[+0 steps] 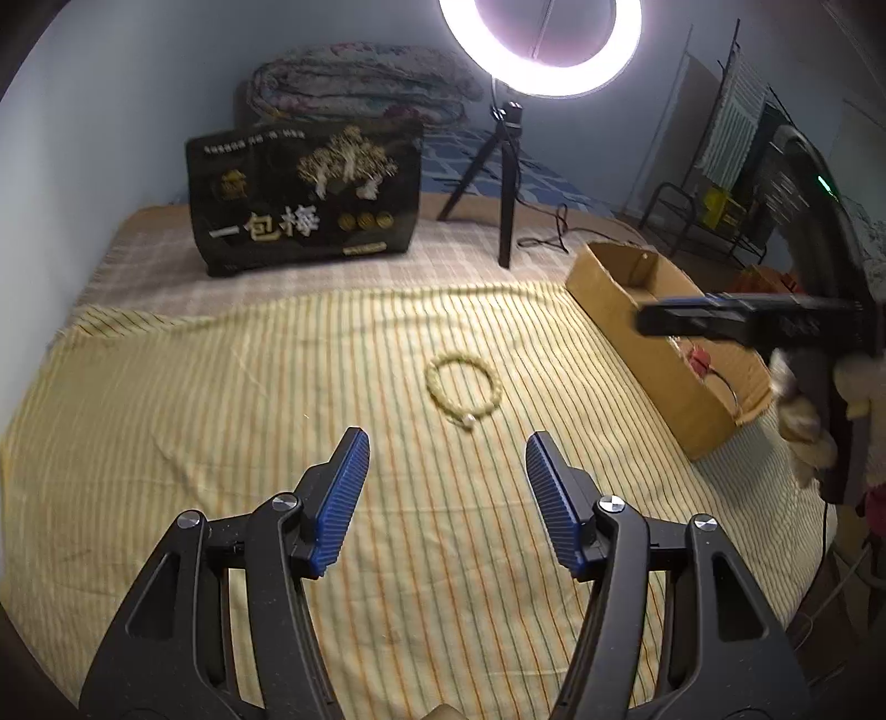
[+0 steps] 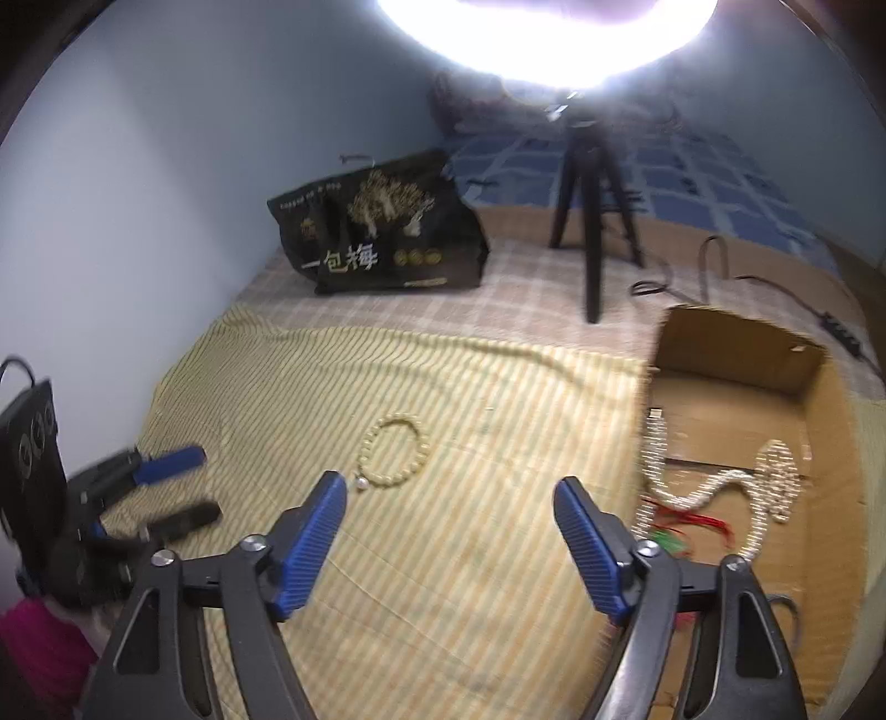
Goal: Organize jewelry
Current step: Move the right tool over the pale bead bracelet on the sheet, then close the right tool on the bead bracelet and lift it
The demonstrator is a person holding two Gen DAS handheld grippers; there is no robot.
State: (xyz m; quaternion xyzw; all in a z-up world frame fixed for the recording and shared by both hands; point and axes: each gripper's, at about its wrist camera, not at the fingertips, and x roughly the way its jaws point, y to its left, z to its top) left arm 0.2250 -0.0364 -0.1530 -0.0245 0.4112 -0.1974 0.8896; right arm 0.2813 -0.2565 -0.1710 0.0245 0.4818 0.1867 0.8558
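A cream bead bracelet [image 1: 464, 387] with one white pearl lies flat on the yellow striped cloth [image 1: 221, 387], just ahead of my left gripper [image 1: 447, 440], which is open with nothing between its blue pads. In the right wrist view the same bracelet [image 2: 394, 453] lies ahead and slightly left of my right gripper [image 2: 451, 487], also open and empty. A shallow cardboard box [image 2: 830, 443] to the right holds a pearl necklace [image 2: 720, 487] and red and green threads. The left gripper [image 2: 177, 487] shows at the left edge; the right gripper [image 1: 720, 318] hovers over the box [image 1: 637, 310].
A black printed bag [image 1: 304, 199] stands at the back by the wall. A ring light [image 1: 540, 44] on a black tripod [image 1: 498, 183] stands behind the cloth, with a cable trailing right. A folded quilt [image 1: 360, 88] lies beyond it. A chair and shelves are at the far right.
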